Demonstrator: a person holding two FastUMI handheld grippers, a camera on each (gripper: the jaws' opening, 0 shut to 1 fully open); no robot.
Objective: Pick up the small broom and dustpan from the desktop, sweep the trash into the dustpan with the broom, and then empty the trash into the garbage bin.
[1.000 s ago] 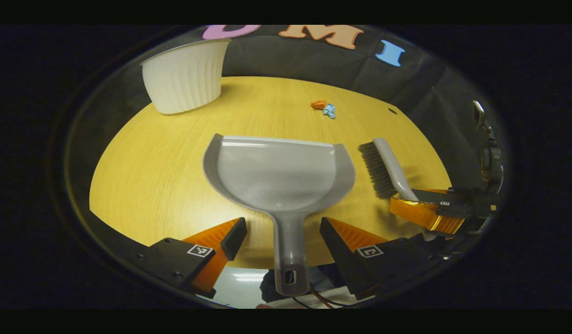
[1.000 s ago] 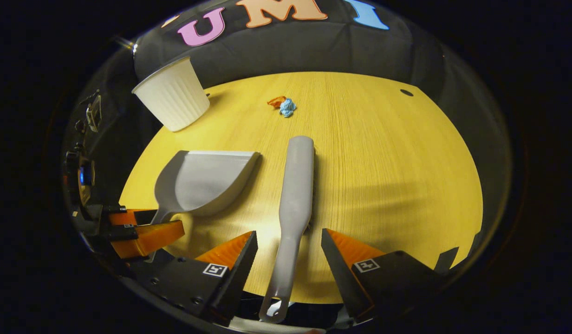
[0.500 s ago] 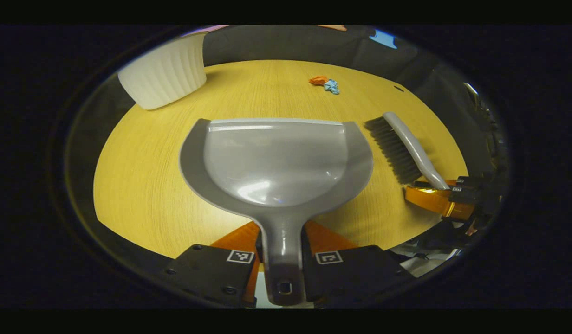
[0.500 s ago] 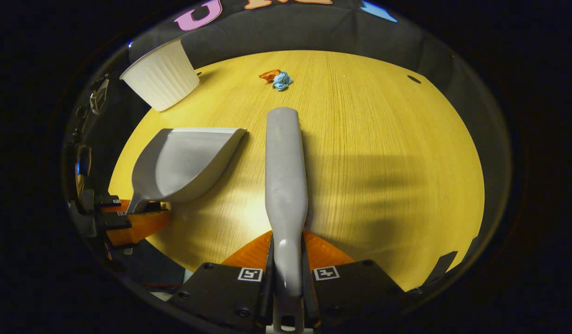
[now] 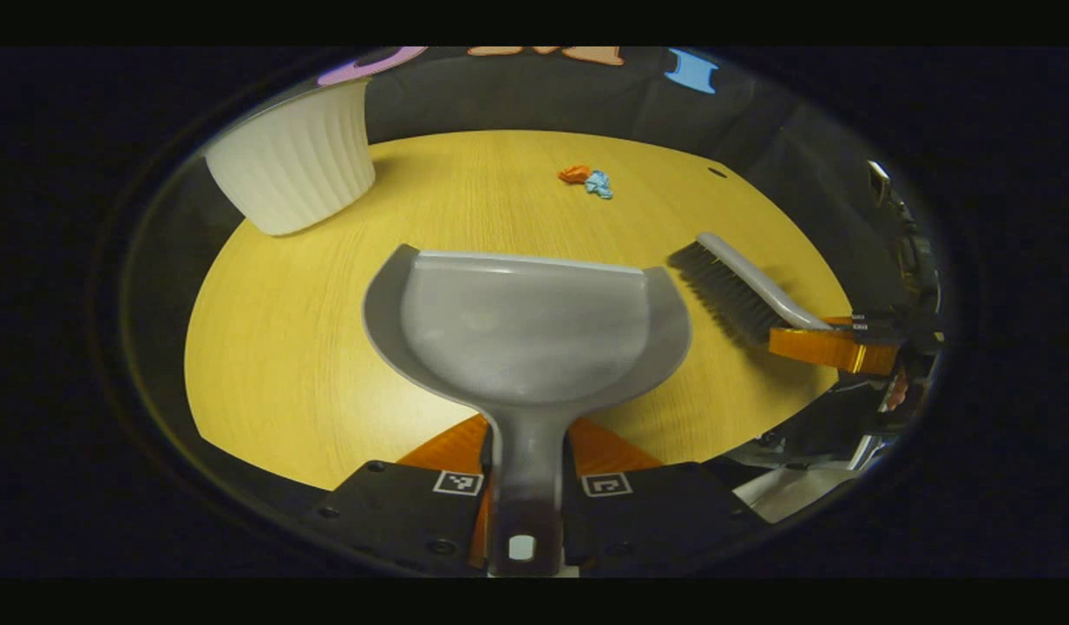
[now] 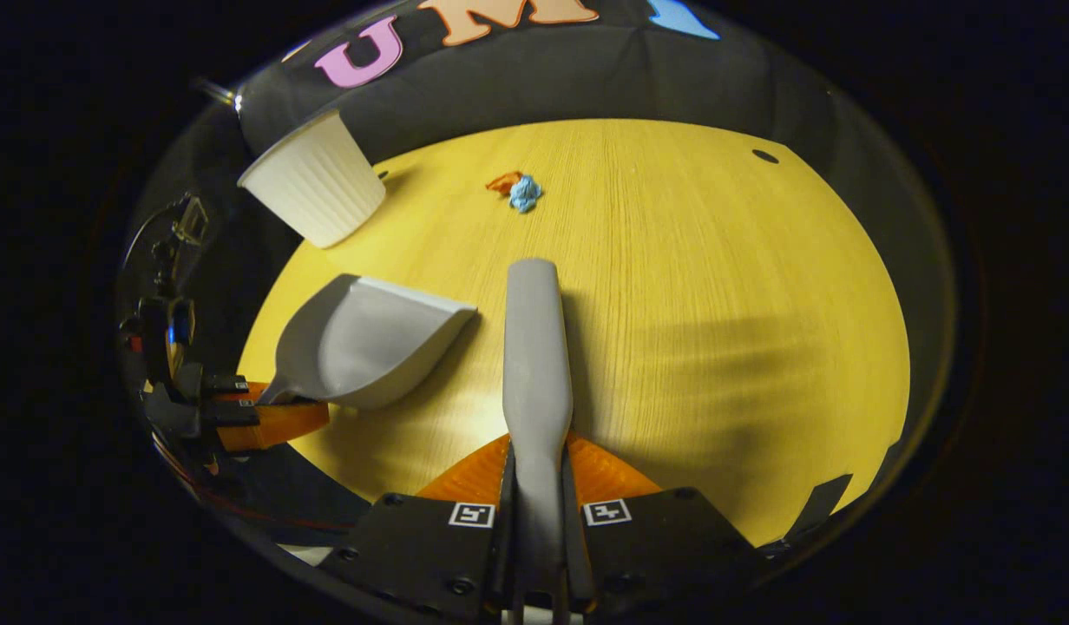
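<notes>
My left gripper (image 5: 526, 460) is shut on the handle of the grey dustpan (image 5: 526, 334), whose scoop points away from me over the yellow desktop (image 5: 274, 347). My right gripper (image 6: 537, 473) is shut on the handle of the small grey broom (image 6: 534, 347), held out forward. In the left gripper view the broom (image 5: 743, 282) shows its dark bristles at the right, held by the right gripper (image 5: 834, 343). In the right gripper view the dustpan (image 6: 365, 343) sits at the left, its front tilted up, with the left gripper (image 6: 270, 417) on its handle. The trash, an orange scrap and a blue one (image 5: 586, 180) (image 6: 517, 188), lies farther back.
A white ribbed garbage bin (image 5: 291, 165) (image 6: 313, 187) stands at the back left of the desktop. A small dark hole (image 6: 765, 156) marks the desktop's far right. The booth's black cloth wall closes the back.
Both grippers closed, the left on the dustpan's handle and the right on the broom's. Since half a second ago both tools have lifted a little and the dustpan's front has tipped up.
</notes>
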